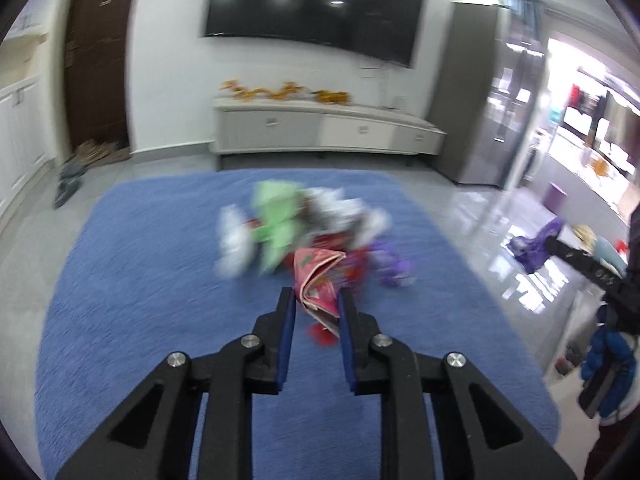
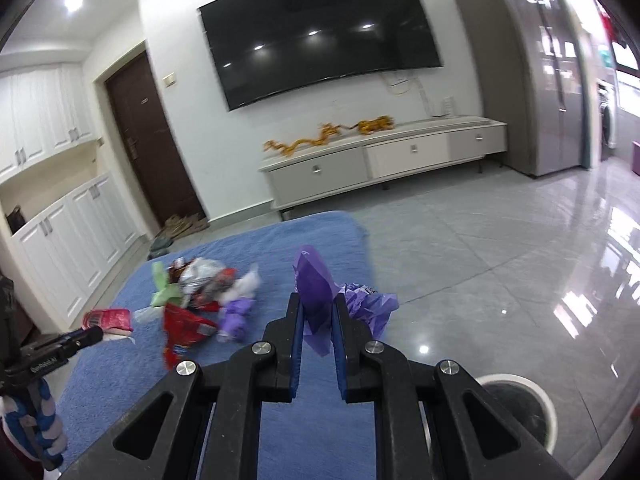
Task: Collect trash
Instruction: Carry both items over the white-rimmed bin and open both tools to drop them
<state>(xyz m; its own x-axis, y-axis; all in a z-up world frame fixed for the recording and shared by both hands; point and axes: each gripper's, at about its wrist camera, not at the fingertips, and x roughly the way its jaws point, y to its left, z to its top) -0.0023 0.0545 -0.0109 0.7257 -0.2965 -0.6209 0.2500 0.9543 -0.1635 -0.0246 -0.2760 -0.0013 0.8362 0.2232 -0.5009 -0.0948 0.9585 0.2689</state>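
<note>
Surface: a blue carpet [image 1: 160, 300] fills the lower middle of both views, lying on glossy grey floor tiles [image 2: 500, 272].
Room: a dark wall television [image 1: 316, 4] hangs at upper centre above a long pale cabinet [image 2: 380, 160]; a brown door [image 2: 148, 144] stands at left.
Bin: a white-rimmed trash bin [image 2: 532, 396] sits at the lower right of the right wrist view, off the carpet.
Trash pile: mixed wrappers [image 1: 304, 224] lie blurred mid-frame on the carpet.
Left gripper [image 1: 317, 304]: jaws drawn close, pinching a pink wrapper [image 1: 318, 280] above the carpet.
Right gripper [image 2: 316, 308]: jaws nearly together, clamping a purple wrapper [image 2: 314, 284] that sticks up between the pads.
</note>
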